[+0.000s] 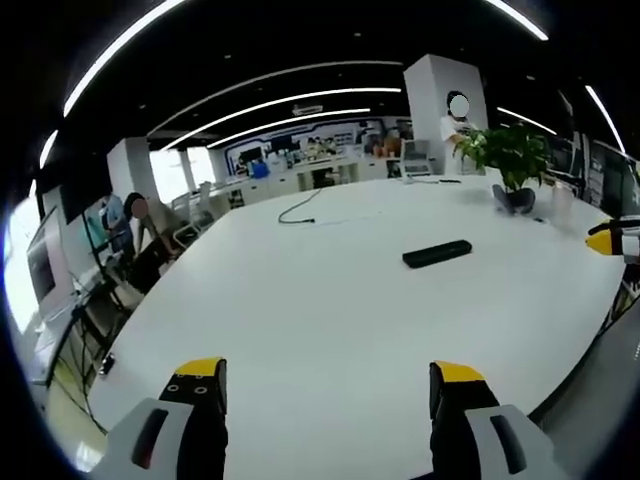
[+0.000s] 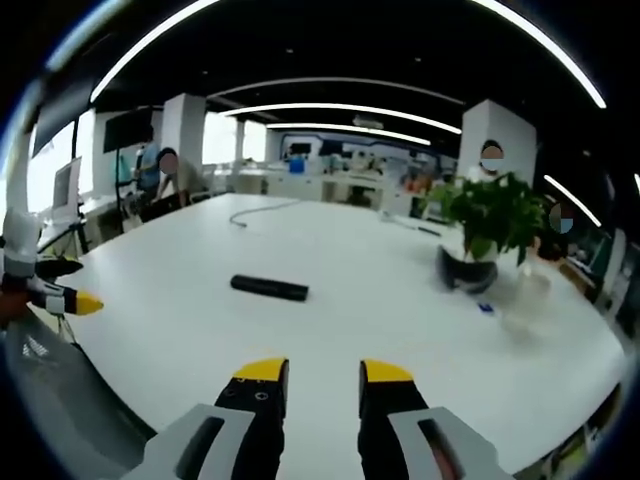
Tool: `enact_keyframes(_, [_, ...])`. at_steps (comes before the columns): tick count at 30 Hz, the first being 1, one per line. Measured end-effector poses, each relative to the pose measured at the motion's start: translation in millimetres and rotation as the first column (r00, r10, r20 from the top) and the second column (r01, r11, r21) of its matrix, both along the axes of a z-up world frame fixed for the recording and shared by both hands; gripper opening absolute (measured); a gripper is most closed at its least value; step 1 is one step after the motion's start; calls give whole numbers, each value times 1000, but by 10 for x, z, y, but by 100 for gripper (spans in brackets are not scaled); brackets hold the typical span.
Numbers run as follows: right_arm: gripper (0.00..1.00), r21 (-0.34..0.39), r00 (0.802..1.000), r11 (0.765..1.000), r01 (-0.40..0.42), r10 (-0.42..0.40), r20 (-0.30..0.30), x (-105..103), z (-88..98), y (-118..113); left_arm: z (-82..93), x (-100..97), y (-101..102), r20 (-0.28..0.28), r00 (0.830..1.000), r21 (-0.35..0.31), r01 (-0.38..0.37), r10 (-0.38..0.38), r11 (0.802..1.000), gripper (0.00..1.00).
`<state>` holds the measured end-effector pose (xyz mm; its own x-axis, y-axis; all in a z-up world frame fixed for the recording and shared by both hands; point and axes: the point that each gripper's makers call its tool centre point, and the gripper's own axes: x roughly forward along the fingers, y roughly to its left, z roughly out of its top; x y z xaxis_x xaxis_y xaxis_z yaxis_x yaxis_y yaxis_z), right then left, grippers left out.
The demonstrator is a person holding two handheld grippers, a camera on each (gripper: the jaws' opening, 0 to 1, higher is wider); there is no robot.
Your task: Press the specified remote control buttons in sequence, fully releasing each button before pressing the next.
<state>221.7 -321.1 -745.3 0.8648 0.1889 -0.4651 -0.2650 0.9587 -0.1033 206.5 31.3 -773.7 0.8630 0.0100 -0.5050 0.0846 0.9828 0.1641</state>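
A black remote control [image 1: 437, 253] lies flat on the big white table [image 1: 300, 300], well ahead of my left gripper [image 1: 327, 382], which stands open with nothing between its yellow-tipped jaws. From the right gripper view the same remote control [image 2: 269, 288] lies ahead and slightly left of my right gripper [image 2: 324, 374], whose jaws stand a small gap apart, holding nothing. The right gripper's yellow tip [image 1: 610, 240] enters the left gripper view at the right edge. The left gripper's yellow tip [image 2: 70, 300] enters the right gripper view at the left edge.
A potted green plant [image 2: 485, 225] stands on the table beyond and right of the remote. A dark cable [image 1: 300, 208] lies at the table's far side. People stand and sit at desks [image 1: 135, 215] in the office behind. The table edge [image 2: 90, 370] curves near both grippers.
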Motion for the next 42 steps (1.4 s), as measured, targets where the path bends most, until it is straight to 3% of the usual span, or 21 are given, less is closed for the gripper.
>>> enact_keyframes(4, [20, -5, 1000, 1000, 4, -4, 0, -4, -1, -16, 0, -3, -5, -2, 1000, 8, 2, -2, 1000, 83])
enact_keyframes(14, [0, -74, 1000, 997, 1, -1, -3, -19, -28, -82, 32, -7, 19, 12, 1000, 28, 1, -1, 1000, 79])
enact_keyframes(21, [0, -79, 1000, 997, -20, 19, -12, -41, -38, -67, 41, 1, 5, 18, 1000, 19, 5, -5, 1000, 78])
enact_keyframes(26, [0, -52, 998, 997, -58, 56, -38, -74, -56, -9, 37, -5, -17, 10, 1000, 5, 13, -13, 1000, 70])
enact_keyframes(36, [0, -23, 991, 996, -91, 89, -99, -122, -134, 72, -57, -2, -120, -66, 993, 0, 98, -98, 995, 56])
enact_keyframes(42, [0, -12, 987, 995, -94, 92, -135, -144, -170, 90, -26, 89, -147, -95, 987, -42, 124, -127, 991, 50])
